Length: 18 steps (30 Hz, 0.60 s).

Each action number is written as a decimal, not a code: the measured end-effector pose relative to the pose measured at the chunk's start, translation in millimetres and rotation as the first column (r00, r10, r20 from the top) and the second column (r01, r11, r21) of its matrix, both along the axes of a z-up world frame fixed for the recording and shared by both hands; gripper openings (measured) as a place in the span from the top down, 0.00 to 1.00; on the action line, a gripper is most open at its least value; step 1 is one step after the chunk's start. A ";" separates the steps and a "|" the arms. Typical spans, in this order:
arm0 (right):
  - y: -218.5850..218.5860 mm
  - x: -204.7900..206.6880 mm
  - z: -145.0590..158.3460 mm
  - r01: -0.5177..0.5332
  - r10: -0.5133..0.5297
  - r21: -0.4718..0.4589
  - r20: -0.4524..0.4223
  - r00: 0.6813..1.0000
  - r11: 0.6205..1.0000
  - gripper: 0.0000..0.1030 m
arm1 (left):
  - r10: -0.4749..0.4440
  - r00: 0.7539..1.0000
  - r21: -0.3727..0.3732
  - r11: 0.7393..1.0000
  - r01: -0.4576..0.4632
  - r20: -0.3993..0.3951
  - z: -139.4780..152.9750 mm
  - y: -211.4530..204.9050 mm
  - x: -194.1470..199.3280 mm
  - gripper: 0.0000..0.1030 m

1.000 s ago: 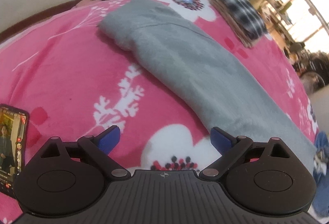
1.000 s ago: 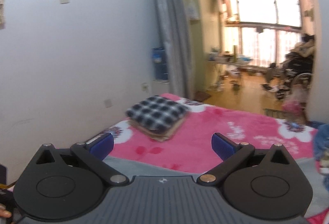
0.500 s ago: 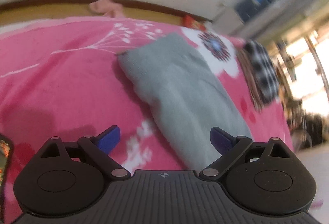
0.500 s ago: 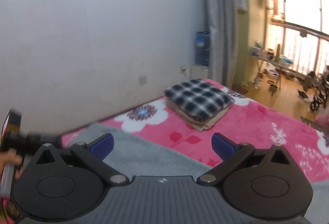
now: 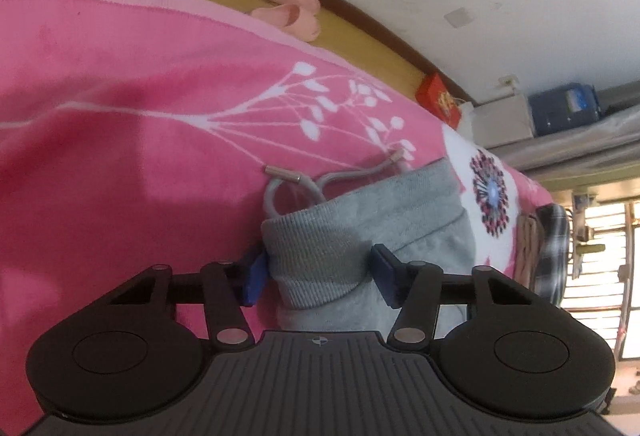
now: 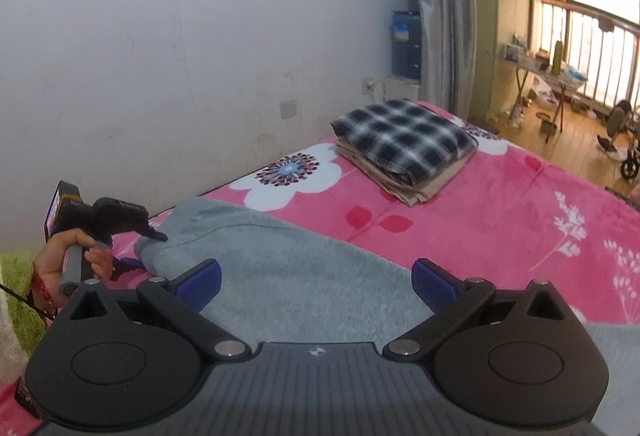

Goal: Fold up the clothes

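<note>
Left gripper straddles the grey trousers' waistband, jaws part-open, grip unclear. Right gripper hovers wide open, empty; folded plaid stack beyond it.

grey trousers showing ribbed knit waistband, matt fleece | blanket looking plush | drawstring tips gleaming metallic | left gripper showing matt black plastic

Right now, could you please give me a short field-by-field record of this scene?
surface: pink floral blanket
garment: grey sweatpants, lying lengthwise on the blanket
left tongs: straddling the ribbed waistband, not yet closed
right tongs: open, above the grey fabric
drawstring: loose beside the waistband
folded pile: plaid cloth stack near the wall
</note>
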State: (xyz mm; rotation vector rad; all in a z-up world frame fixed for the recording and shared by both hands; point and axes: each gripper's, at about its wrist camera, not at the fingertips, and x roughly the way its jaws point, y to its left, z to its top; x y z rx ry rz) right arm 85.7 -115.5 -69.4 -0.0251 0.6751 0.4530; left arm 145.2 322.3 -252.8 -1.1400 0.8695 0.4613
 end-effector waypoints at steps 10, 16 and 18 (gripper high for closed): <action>-10.4 0.2 -5.5 0.057 -0.055 0.025 -0.051 0.997 0.998 0.00 | 0.034 0.999 0.019 0.999 -0.035 0.026 -1.3 -4.5 -3.9 0.54; -18.7 1.0 -4.3 0.099 -0.098 0.019 -0.054 0.994 0.995 0.00 | 0.023 0.998 0.153 0.988 -0.031 0.051 18.3 -22.0 -3.1 0.67; -24.4 3.7 -4.0 0.120 -0.118 0.030 -0.057 0.991 0.992 0.00 | 0.025 0.994 0.180 0.983 -0.044 0.106 29.5 -29.9 -5.8 0.69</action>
